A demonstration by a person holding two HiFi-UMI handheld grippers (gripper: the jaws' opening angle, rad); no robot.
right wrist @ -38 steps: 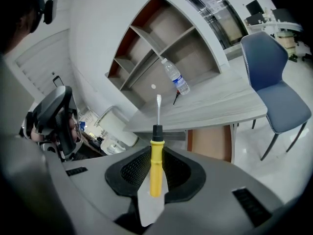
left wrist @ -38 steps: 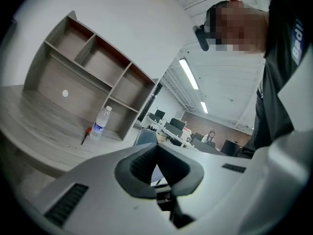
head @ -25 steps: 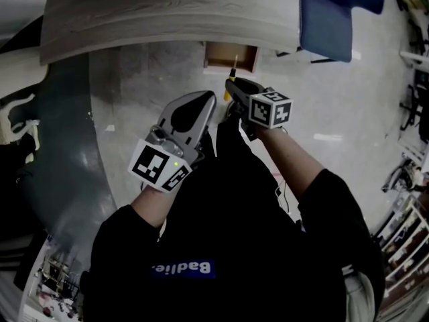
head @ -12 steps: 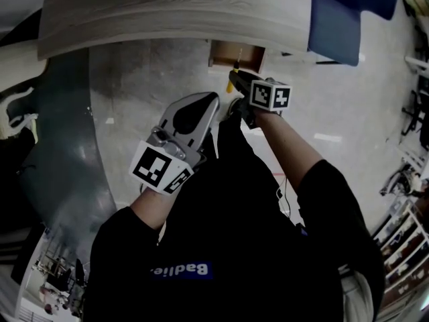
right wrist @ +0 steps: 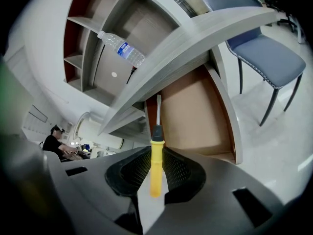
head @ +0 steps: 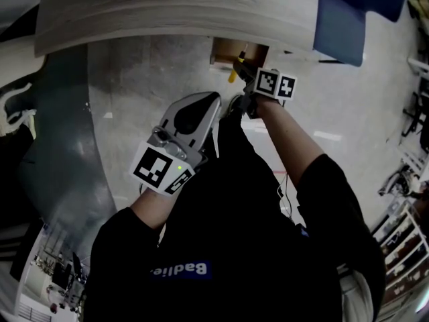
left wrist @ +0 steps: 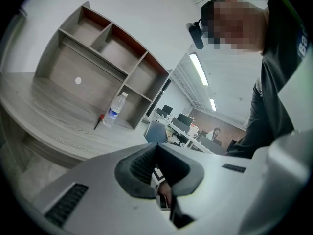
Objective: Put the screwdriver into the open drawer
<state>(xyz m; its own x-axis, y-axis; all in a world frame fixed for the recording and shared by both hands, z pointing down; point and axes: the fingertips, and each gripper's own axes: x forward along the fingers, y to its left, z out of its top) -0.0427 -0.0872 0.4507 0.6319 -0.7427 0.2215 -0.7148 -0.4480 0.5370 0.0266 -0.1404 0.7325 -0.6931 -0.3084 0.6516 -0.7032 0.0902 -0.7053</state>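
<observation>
Screwdriver (right wrist: 156, 151) is pinched by its yellow handle in the jaws of the right gripper (right wrist: 156, 156), shaft pointing at the open drawer (right wrist: 195, 106) under the worktop (right wrist: 195, 38), and the jaws of the left gripper (head: 212, 102) are closed on nothing.

Screwdriver (right wrist: 156, 153) before open drawer (right wrist: 195, 111) under desk (right wrist: 195, 43) (chair (right wrist: 264, 48) at its right)

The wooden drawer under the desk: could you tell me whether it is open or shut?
Open: the brown wooden drawer juts out from under the grey desktop, its inside floor showing.
</observation>
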